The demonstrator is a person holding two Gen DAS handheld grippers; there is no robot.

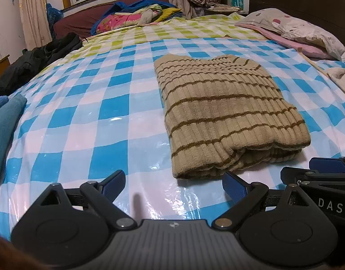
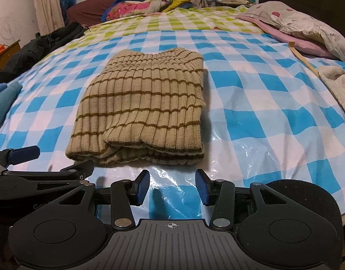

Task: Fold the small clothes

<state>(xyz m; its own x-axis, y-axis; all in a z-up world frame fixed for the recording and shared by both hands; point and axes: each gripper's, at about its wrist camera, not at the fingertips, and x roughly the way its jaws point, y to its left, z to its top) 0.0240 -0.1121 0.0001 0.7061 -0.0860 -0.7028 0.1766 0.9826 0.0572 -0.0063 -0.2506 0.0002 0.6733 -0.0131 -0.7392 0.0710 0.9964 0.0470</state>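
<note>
Right now a beige sweater (image 1: 219, 114) with thin brown stripes lies folded into a thick rectangle on the blue-and-white checked plastic sheet (image 1: 82, 121) that covers the bed. Its rolled, folded edge faces the two grippers, and nothing is touching it.

Both grippers sit side by side just short of that near edge. The left gripper (image 1: 173, 185) has its blue-padded fingers spread wide apart with only the shiny sheet between them; the sweater's near left corner lies just ahead of its right finger. The right gripper (image 2: 172, 187) also has its fingers parted, less widely, and holds nothing; the sweater's front edge lies just beyond its tips. Each gripper shows at the edge of the other's view.

Off to the left, a folded teal towel (image 1: 5, 130) rests at the bed's edge, and dark clothes (image 1: 37, 60) are piled farther back. On the right lie a spotted pillow (image 1: 307, 29) over something pink and a cream fleecy cloth (image 2: 339, 85). A heap of bright fabric (image 1: 132, 16) sits at the far side, under the window.
</note>
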